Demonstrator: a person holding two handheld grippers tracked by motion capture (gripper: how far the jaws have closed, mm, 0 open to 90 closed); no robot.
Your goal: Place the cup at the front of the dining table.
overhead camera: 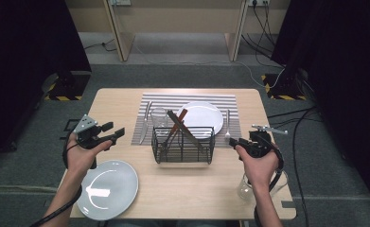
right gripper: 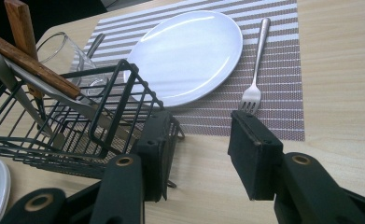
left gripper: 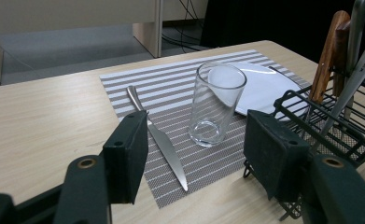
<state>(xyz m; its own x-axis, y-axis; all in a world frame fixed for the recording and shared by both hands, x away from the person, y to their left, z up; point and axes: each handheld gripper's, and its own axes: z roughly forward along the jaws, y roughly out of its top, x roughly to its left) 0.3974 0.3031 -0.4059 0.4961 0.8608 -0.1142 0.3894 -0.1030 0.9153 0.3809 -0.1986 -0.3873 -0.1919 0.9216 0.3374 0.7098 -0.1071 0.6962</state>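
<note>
A striped placemat (overhead camera: 230,101) lies at the table's far middle, bearing a white plate (overhead camera: 204,116), a knife (overhead camera: 145,120) on its left, a fork (overhead camera: 228,124) on its right and a clear glass (overhead camera: 159,118). In front of it stands a black wire basket (overhead camera: 160,144) with wooden-handled and metal utensils (overhead camera: 179,124) leaning inside. My left gripper (overhead camera: 115,132) hovers open left of the basket, empty; its own view looks at the glass (left gripper: 215,102) and knife (left gripper: 159,137). My right gripper (overhead camera: 233,141) is open and empty just right of the basket, facing the fork (right gripper: 255,79) and plate (right gripper: 189,51).
A second white plate (overhead camera: 109,189) lies at the front left of the table. A second clear glass (overhead camera: 245,187) stands at the front right, beside the right forearm. Bare wood shows along the front edge between them.
</note>
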